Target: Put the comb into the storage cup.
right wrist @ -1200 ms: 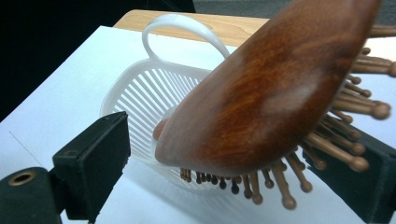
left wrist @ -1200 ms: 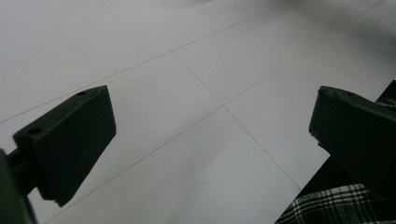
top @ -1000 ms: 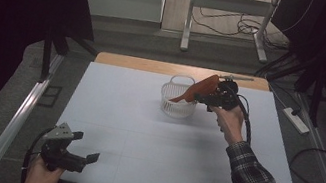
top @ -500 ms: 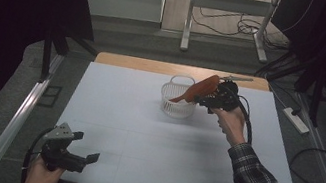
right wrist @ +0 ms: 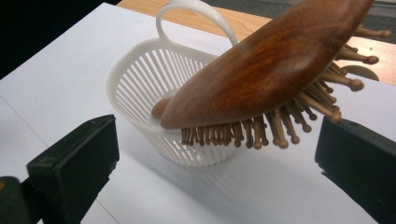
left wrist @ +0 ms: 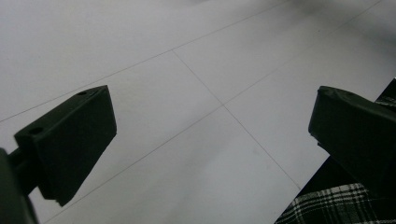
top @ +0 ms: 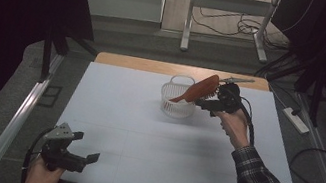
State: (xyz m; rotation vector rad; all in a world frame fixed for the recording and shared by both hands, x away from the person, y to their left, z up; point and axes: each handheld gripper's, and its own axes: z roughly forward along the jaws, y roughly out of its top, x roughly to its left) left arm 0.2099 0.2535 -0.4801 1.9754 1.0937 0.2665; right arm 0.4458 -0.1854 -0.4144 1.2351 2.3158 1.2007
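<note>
Over at the near left corner of the table (top: pixel 111 113) the left tongs (top: pixel 88 158) rest spread and empty, just as a second ago; to the right, the wooden hairbrush (top: pixel 200 89) leans handle-down in the white basket (top: pixel 176 105), head propped over the rim; rightmost, the right tongs (top: pixel 205 104) have just been opening and stand wide beside the bristles, pressing nothing, so the drop looks done; brush and basket sit as before.
</note>
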